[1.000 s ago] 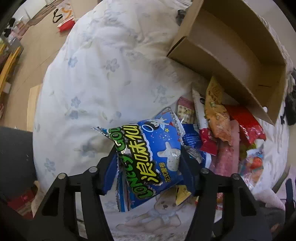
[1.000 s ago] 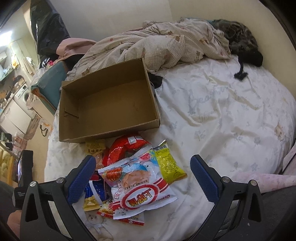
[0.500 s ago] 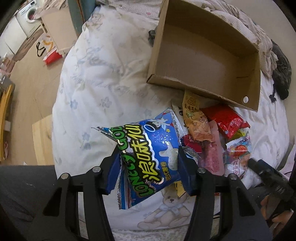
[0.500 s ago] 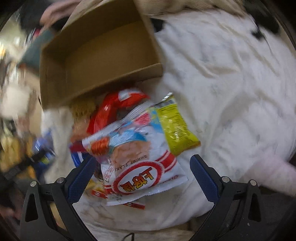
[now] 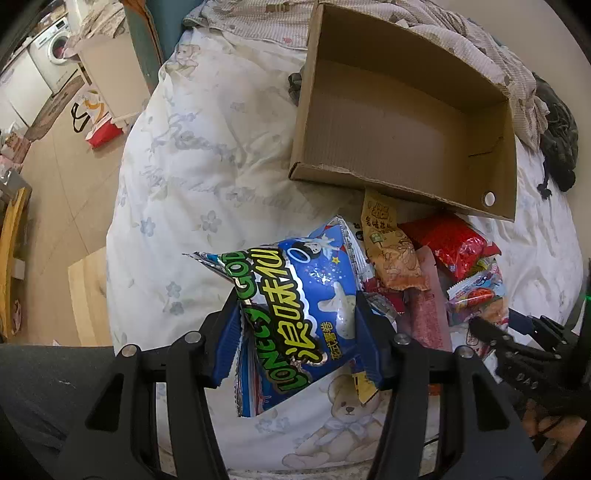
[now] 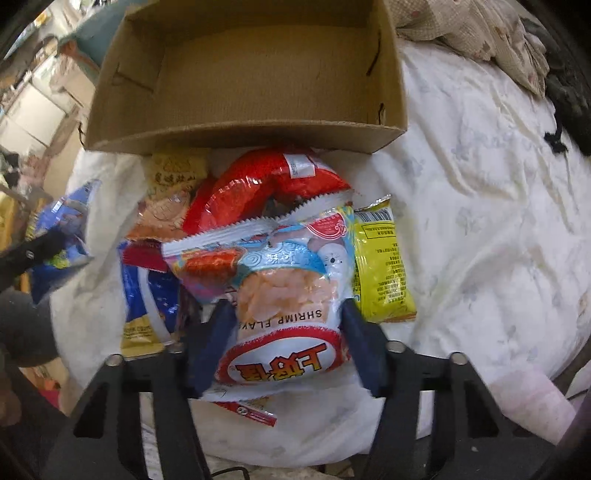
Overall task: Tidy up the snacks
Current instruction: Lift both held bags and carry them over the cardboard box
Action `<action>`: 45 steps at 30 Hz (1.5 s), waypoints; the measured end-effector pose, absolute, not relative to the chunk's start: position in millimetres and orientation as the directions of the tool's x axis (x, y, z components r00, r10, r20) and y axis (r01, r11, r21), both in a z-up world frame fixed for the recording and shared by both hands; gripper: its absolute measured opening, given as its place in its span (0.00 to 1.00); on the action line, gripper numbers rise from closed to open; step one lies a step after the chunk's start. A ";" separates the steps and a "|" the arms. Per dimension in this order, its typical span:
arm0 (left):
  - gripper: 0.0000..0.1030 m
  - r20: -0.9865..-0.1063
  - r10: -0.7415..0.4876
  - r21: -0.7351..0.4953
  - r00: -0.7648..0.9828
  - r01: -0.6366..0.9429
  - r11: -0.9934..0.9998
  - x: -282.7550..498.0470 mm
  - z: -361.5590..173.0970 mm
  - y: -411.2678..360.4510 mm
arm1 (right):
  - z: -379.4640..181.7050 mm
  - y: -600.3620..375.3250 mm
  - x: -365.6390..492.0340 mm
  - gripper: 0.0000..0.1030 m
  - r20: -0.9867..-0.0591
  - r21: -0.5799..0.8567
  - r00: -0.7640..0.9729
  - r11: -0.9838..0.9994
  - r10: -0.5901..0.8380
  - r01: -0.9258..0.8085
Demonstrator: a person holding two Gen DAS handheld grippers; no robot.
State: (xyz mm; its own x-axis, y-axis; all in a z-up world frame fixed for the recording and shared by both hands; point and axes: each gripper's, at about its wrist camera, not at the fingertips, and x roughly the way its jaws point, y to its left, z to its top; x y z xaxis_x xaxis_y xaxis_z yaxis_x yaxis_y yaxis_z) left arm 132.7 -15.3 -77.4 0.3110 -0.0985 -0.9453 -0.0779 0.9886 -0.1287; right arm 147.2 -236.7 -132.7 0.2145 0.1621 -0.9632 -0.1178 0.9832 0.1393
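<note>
My left gripper (image 5: 295, 314) is shut on a blue Lonely God snack bag (image 5: 314, 280) and holds it above the white bedsheet. The snack pile lies just in front of an empty cardboard box (image 5: 369, 181). My right gripper (image 6: 287, 314) points down into that pile. Its jaws are closing on a white shrimp flakes bag (image 6: 291, 266), and the blue pads press the bag's two sides. Beside that bag lie a red bag (image 6: 266, 184), a yellow packet (image 6: 380, 269) and a tan packet (image 5: 391, 251). The box (image 6: 251, 133) has nothing inside.
A checked quilt (image 5: 480, 33) and dark clothing (image 5: 557, 125) lie behind the box. The bed's left edge drops to a floor with a red-and-white bag (image 5: 96, 122) and a washing machine (image 5: 51, 55). Bare sheet (image 6: 480, 184) stretches right of the pile.
My right gripper came down onto the pile and its wide-open jaws narrowed around the shrimp flakes bag. My left gripper rose and rolled with the blue bag still in it.
</note>
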 end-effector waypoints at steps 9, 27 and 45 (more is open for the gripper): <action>0.50 -0.934 -0.084 -0.114 0.346 -0.067 0.991 129.0 -67.7 -15.2 | -86.4 -253.5 128.8 0.42 -0.913 0.254 0.308 0.963 0.268 -0.088; 0.50 -0.869 -0.075 -0.071 0.489 0.027 0.997 167.4 1.4 -36.3 | -14.9 -284.0 142.7 0.42 -0.687 0.472 0.573 0.874 0.446 -0.115; 0.50 -0.833 -0.072 -0.021 0.548 0.098 0.995 250.1 5.0 -69.4 | -9.9 -281.9 243.4 0.42 -0.655 0.447 0.642 0.889 0.398 -0.096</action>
State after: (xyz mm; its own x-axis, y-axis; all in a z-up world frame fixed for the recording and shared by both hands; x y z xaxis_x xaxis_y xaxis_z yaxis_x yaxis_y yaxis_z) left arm 250.1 -69.4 5.0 0.5479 -0.0720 -0.8334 0.0983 0.9949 -0.0213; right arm 243.4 -281.9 -9.9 0.6419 0.3984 -0.6552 -0.0959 0.8894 0.4469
